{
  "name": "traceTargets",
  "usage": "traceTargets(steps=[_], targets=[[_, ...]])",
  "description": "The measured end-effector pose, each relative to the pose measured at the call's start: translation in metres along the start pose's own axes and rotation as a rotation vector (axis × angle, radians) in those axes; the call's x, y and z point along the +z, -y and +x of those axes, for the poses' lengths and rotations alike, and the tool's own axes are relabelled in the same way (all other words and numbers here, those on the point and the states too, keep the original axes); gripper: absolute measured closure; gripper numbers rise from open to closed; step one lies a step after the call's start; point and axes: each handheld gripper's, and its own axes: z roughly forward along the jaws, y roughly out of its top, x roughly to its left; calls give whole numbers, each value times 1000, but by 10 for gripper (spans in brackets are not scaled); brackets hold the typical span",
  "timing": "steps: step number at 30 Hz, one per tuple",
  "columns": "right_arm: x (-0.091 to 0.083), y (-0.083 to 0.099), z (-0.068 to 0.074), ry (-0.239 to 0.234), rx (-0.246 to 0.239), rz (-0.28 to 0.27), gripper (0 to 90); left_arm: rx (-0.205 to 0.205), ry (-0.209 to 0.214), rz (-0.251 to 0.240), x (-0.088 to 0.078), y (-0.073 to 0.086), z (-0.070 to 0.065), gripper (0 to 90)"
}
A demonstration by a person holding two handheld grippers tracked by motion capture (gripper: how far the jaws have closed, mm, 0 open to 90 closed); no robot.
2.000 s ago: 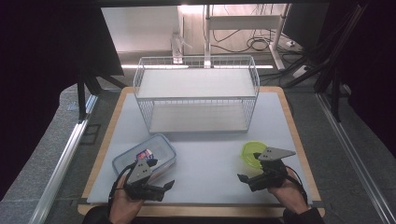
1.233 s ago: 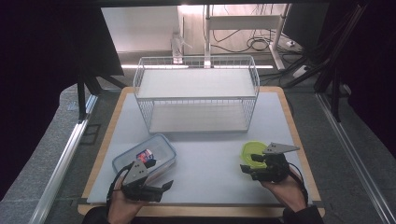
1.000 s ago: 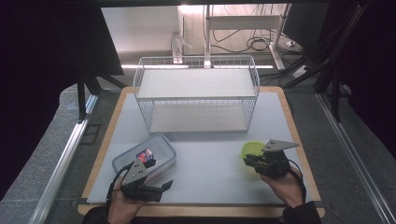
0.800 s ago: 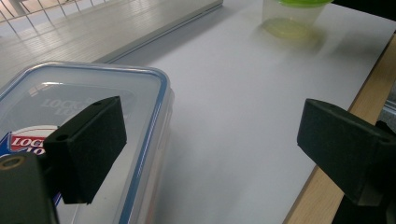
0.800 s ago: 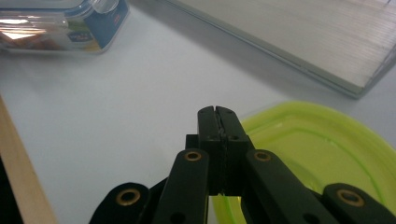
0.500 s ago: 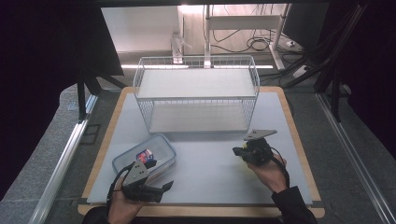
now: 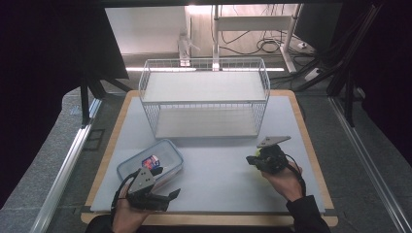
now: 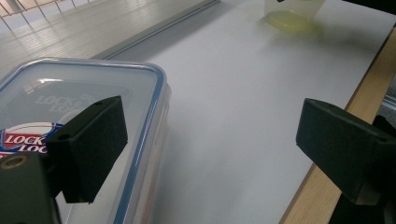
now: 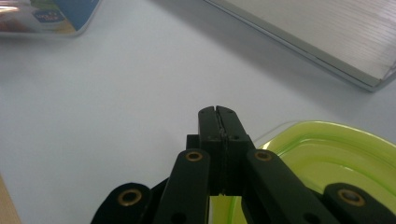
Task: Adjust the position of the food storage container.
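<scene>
Right gripper (image 7: 256,160) jaws pressed together, pinching rim of yellow-green cup (image 9: 327,158), apparently to lift it off white mat (image 7: 218,170) before wire shelf (image 7: 206,97). Left gripper (image 7: 170,196) jaws wide apart, idle beside lidded container (image 8: 84,116), likely waiting.

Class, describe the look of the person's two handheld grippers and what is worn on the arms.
Both the left gripper and the right gripper are black, each topped with a grey three-cornered plate. Brass-coloured rivets dot the linkages. A black cable trails from each. The right arm wears a dark sleeve.
</scene>
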Motion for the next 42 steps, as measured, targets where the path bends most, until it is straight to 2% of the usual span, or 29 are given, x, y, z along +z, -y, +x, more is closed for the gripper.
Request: traceTargets(steps=[9,19,27,33,37,41,42], targets=[[-12,10,-6,24,11,7,900,-1,-4,4,0,0,0,91],[-26,21,-24,73,47,9,900,-2,-7,7,0,1,1,101],[-38,29,-36,102,85,-18,900,-6,-11,11,0,1,2,103],[-38,28,-33,97,72,-23,900,7,-27,26,-2,1,3,141],[-38,26,-29,88,59,-39,900,-9,-39,29,-11,-1,10,270],[-36,25,-26,81,57,-50,900,-57,-70,17,-25,0,22,496],[-35,24,-25,78,54,-51,900,-66,-89,14,-29,1,25,562]])
